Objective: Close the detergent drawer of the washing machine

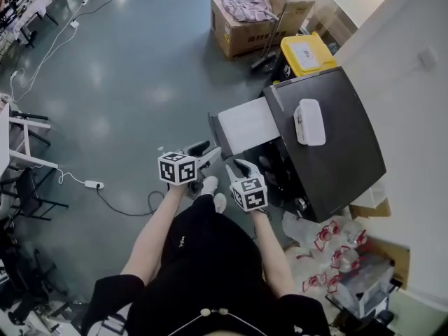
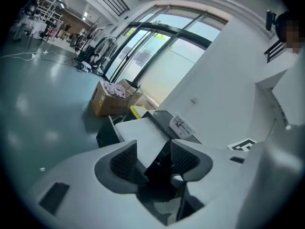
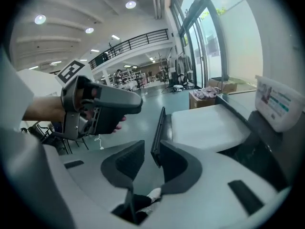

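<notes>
The washing machine (image 1: 329, 138) has a dark top and stands at the right of the head view. Its detergent drawer (image 1: 245, 124) is pulled out to the left, white on top with a dark front panel (image 1: 212, 128). My left gripper (image 1: 208, 151) is open just short of the drawer's front corner, touching nothing. My right gripper (image 1: 239, 166) is also open, beside the drawer's near side. In the left gripper view the white drawer (image 2: 143, 135) shows beyond the open jaws (image 2: 153, 159). In the right gripper view the dark front panel (image 3: 158, 132) stands past the open jaws (image 3: 151, 163), not between the pads.
A white container (image 1: 310, 122) lies on the machine's top. Behind the machine stand a yellow bin (image 1: 306, 53) and a cardboard box of clothes (image 1: 245, 16). Bottles with red handles (image 1: 329, 247) pile at the right. A power strip (image 1: 93, 185) and cable lie on the floor at left.
</notes>
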